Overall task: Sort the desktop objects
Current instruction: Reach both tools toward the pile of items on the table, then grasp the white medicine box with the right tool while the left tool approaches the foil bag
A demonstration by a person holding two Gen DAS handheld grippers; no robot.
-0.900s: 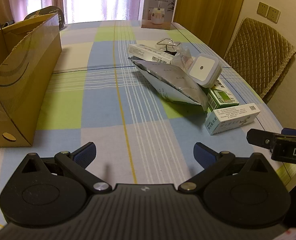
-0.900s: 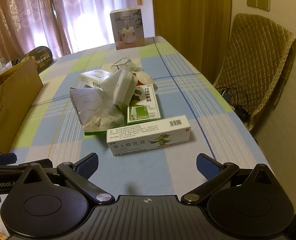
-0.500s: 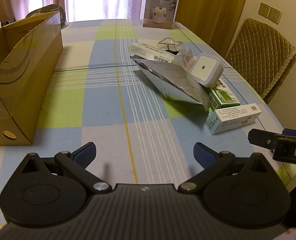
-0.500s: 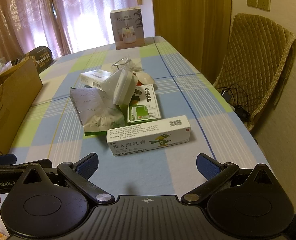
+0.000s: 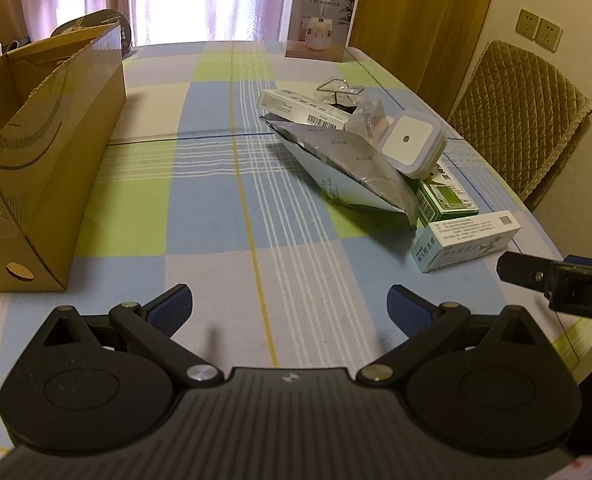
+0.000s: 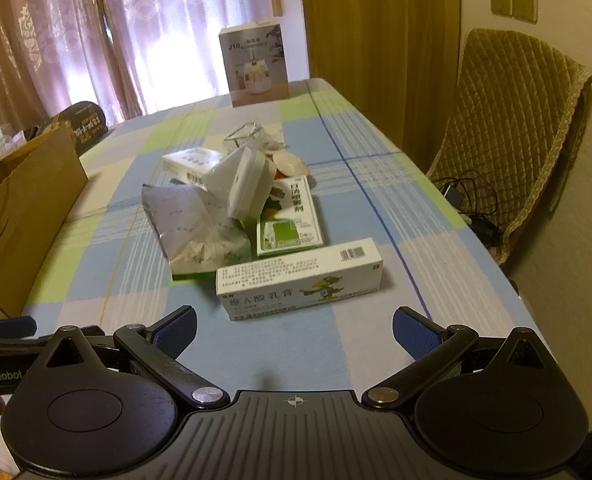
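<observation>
Right wrist view shows my right gripper [image 6: 293, 330] with jaws spread and empty just short of the long white ointment carton with a green cartoon dragon [image 6: 299, 284], nearest item of the unsorted pile near the table's [image 5: 215, 220] right edge. My left gripper [image 5: 289, 306] hovers likewise spread over bare checked cloth; I judge sorting barely begun, the open brown cardboard box [image 5: 43, 152] along the left edge showing nothing inside from here. Legible writing: "J10 HUMIDIFIER" on the white carton [image 5: 320, 18] at the far edge.
</observation>
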